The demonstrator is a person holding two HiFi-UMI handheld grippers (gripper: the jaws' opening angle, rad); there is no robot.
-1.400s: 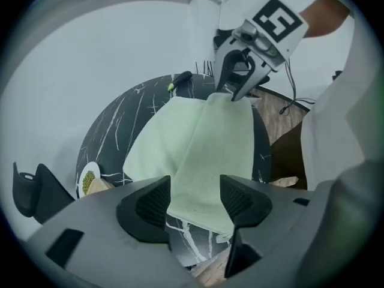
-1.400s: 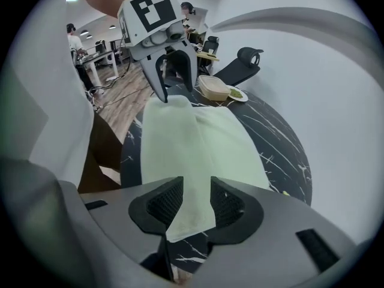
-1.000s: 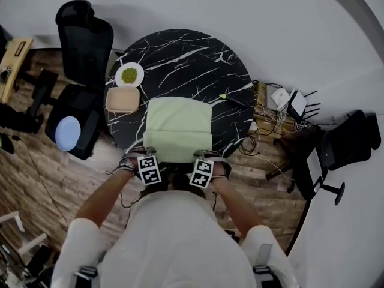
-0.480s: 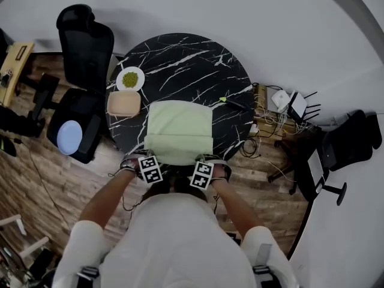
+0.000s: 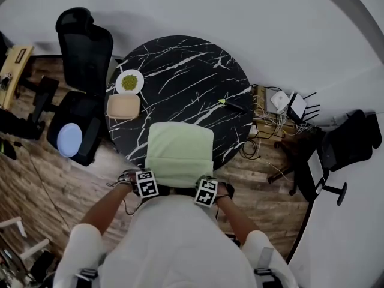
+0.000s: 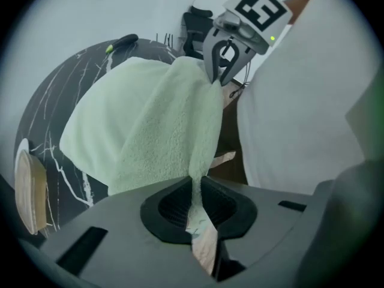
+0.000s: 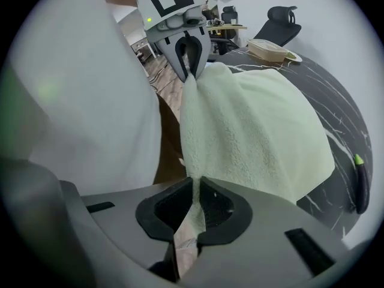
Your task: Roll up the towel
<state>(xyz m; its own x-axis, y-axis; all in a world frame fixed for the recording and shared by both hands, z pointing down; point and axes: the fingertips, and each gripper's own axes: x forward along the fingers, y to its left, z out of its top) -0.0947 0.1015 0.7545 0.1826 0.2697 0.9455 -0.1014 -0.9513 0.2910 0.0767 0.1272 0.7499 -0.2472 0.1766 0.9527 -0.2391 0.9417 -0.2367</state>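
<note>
Both claws have just been closing. Now the left gripper (image 6: 193, 210) and the right gripper (image 7: 195, 207) each pinch one near corner of the pale green towel (image 5: 179, 152). Compared with a second ago, the towel is pulled toward the person. Its near edge is lifted off the round marble table (image 5: 180, 65), and its far part lies on the top. I judge that the rolling can begin from this edge. At the table's left, a white plate (image 5: 129, 81) holds something green. The beige box (image 5: 123, 105) beside it looks closed, so I cannot tell its content.
</note>
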